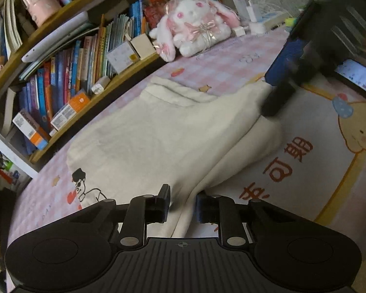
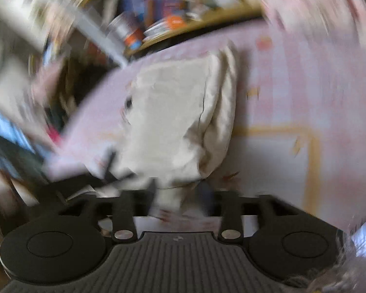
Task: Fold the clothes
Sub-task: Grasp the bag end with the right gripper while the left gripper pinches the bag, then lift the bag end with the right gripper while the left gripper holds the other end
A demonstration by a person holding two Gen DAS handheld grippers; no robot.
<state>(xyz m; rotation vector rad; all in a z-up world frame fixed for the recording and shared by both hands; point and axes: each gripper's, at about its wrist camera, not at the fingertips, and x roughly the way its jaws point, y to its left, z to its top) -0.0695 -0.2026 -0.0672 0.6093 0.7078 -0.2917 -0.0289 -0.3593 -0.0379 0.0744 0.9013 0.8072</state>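
Cream garment lies on the pink table, edge lifted at 3 o'clock. Left gripper pinches its near hem; right gripper, blurred, seems clamped on cloth. Soft, light, floppy: grip edges and corners.

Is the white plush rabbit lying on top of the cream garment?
No. The plush rabbit sits apart near the bookshelf, with bare pink checked cloth between it and the cream garment.
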